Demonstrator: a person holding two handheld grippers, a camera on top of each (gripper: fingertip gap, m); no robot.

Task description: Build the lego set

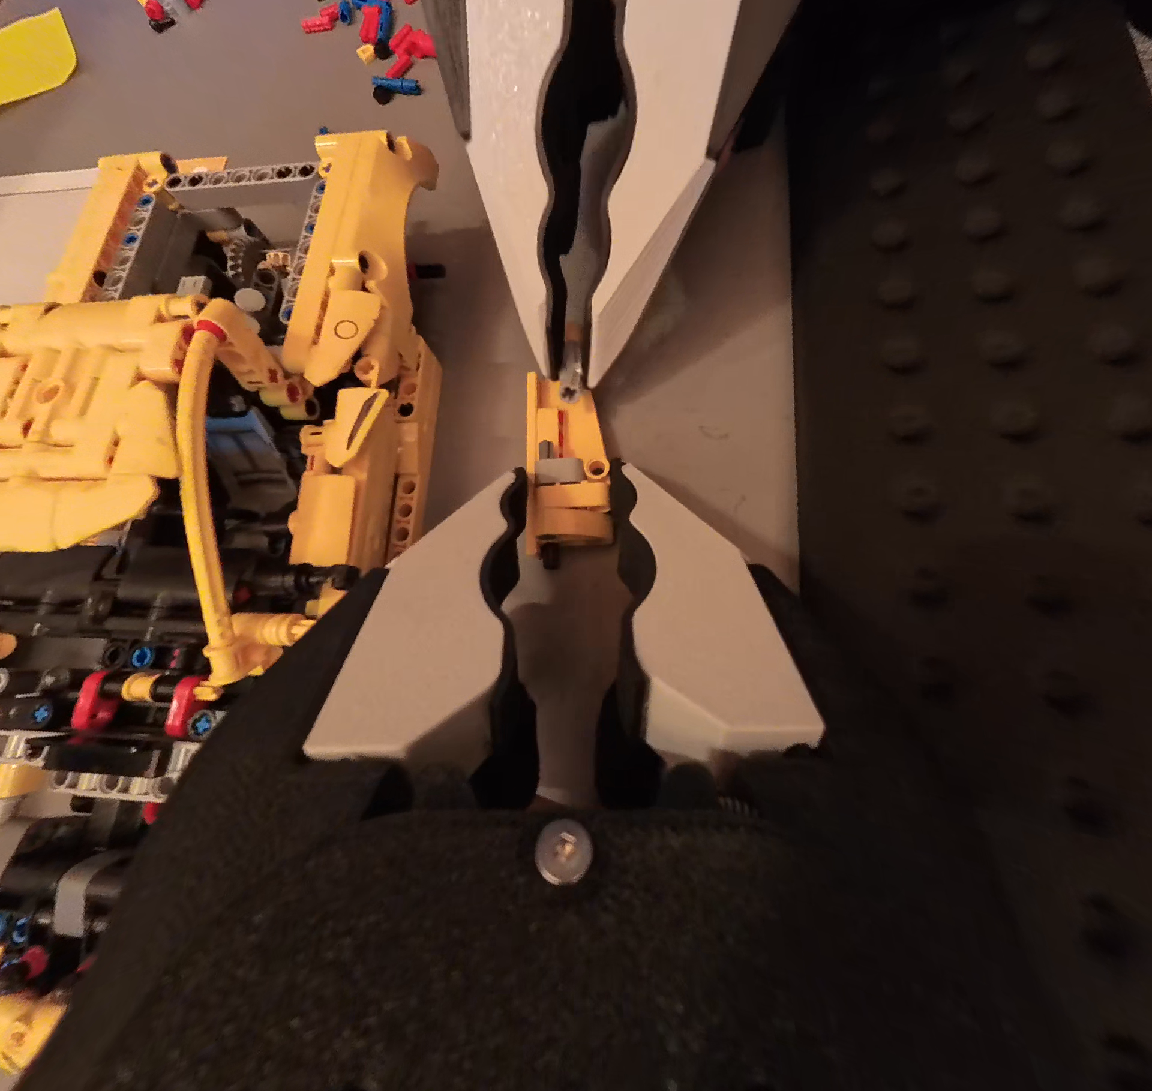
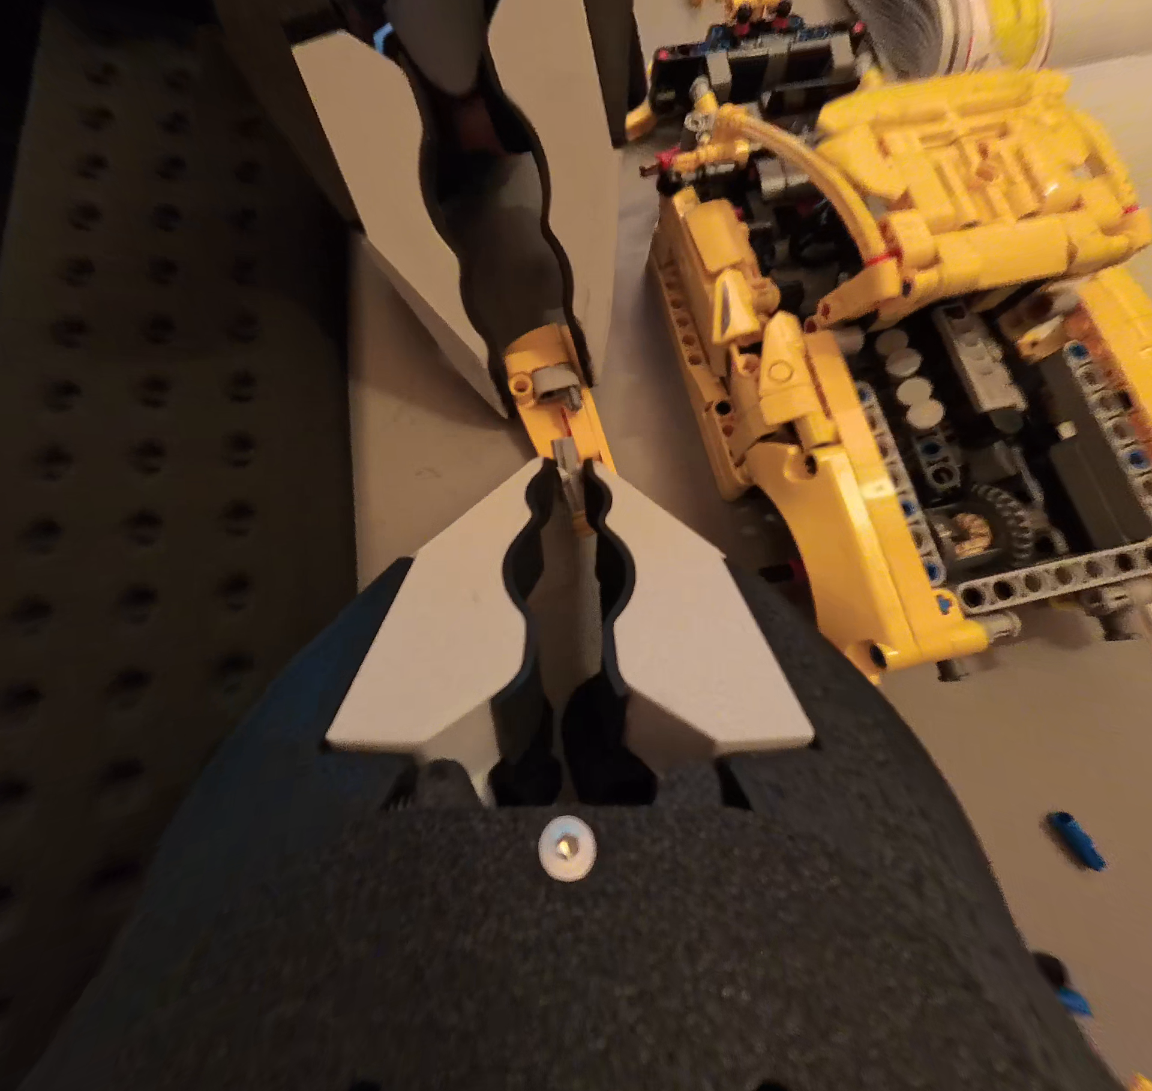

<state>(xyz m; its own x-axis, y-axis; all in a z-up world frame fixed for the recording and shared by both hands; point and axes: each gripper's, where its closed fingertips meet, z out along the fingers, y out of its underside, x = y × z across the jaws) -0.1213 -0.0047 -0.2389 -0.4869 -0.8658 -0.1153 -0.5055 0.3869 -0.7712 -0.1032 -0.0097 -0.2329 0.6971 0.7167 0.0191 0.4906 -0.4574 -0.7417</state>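
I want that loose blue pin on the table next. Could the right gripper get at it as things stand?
Probably not yet: the right gripper is shut on a grey axle. The blue pin itself lies unobstructed.

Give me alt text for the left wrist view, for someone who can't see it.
The left gripper clamps a small yellow sub-assembly while the right gripper, reaching in from the top, pinches a grey axle at its far end. To the left, a large yellow model sits on the grey table, with loose red, blue and yellow pieces scattered beyond it.
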